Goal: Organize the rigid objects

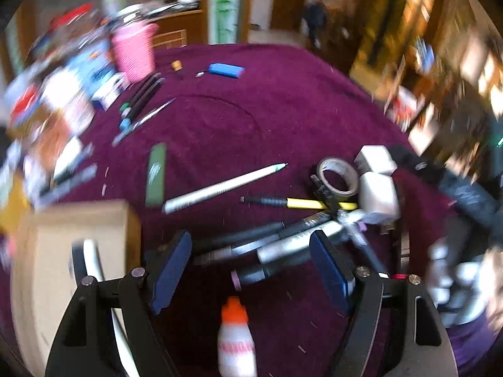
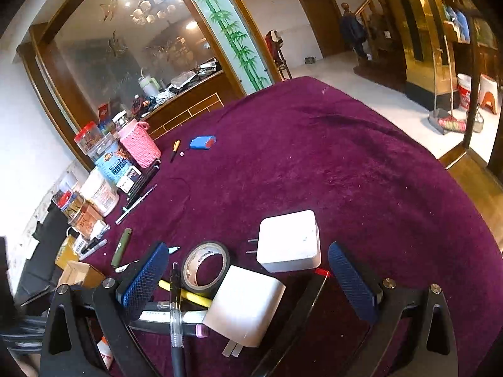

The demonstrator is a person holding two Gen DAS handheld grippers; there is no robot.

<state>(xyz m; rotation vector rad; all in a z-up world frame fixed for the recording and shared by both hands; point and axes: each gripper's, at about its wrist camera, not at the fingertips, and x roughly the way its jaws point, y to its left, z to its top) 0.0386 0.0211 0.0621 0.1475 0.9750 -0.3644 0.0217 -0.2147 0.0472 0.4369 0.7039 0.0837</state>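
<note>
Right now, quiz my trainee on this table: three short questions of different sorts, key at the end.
1. True or false: the right gripper is clamped on a white charger.
2. What touches the tape roll: A) blue box B) yellow pen C) pink holder?
3. Fill in: the tablecloth is ____.

Key: 1 false, its jaws stand open and hold nothing; 2 B, the pen runs under the roll; 3 dark purple-red.

a large mirror (image 2: 132, 50) in a wooden frame reflects ceiling lights, beside a bamboo-painted panel (image 2: 232, 31). pale walls, a brown door (image 2: 320, 19) — a pale floor (image 2: 393, 100) beyond.
</note>
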